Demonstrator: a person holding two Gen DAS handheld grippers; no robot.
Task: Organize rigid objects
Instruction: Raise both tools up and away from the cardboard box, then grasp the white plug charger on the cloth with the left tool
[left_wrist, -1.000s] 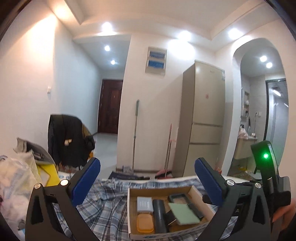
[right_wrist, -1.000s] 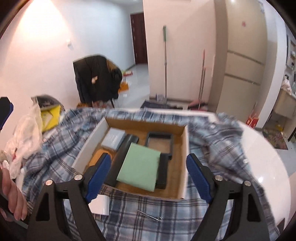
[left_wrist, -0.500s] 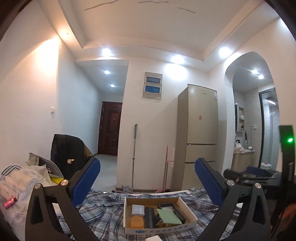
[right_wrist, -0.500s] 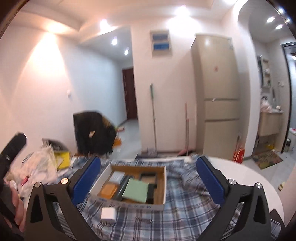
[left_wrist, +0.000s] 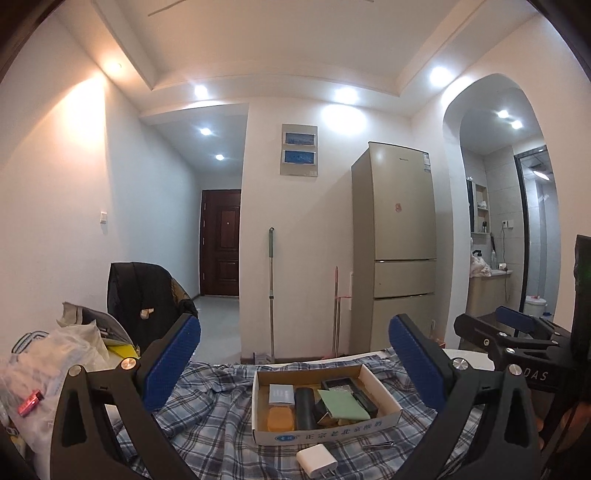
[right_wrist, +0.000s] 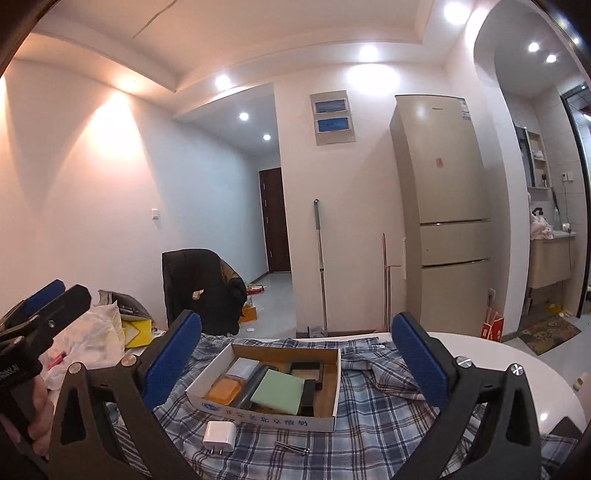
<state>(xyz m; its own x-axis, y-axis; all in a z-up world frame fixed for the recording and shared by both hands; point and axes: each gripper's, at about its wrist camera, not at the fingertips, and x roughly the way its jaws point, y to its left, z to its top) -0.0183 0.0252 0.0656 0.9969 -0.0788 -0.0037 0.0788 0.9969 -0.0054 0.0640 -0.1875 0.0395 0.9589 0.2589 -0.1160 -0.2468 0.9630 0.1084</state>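
Note:
A shallow cardboard box (left_wrist: 384, 395) (right_wrist: 332, 384) lies on a blue plaid cloth (left_wrist: 218, 410) (right_wrist: 369, 439). Inside it are a green pad (left_wrist: 343, 404) (right_wrist: 279, 391), an orange case (left_wrist: 281, 418) (right_wrist: 224, 391), a black cylinder (left_wrist: 304, 406) and a small grey box (left_wrist: 281, 393). A white charger plug (left_wrist: 317, 459) (right_wrist: 219, 435) and a thin metal pin (right_wrist: 291, 447) lie on the cloth in front of the box. My left gripper (left_wrist: 295, 358) and right gripper (right_wrist: 295, 354) are both held back from the box, level, open, with nothing between the blue pads.
A white plastic bag (left_wrist: 48, 369) with clutter and a red lighter (left_wrist: 31, 397) sits at the left. A chair draped with a black jacket (right_wrist: 199, 288) stands behind. The cloth covers a white round table (right_wrist: 517, 354). A fridge (left_wrist: 399, 251) and mops stand against the far wall.
Both grippers pulled back from the box and tilted up to level, so the box looks smaller and the plug and pin now show. The right jaws widened slightly.

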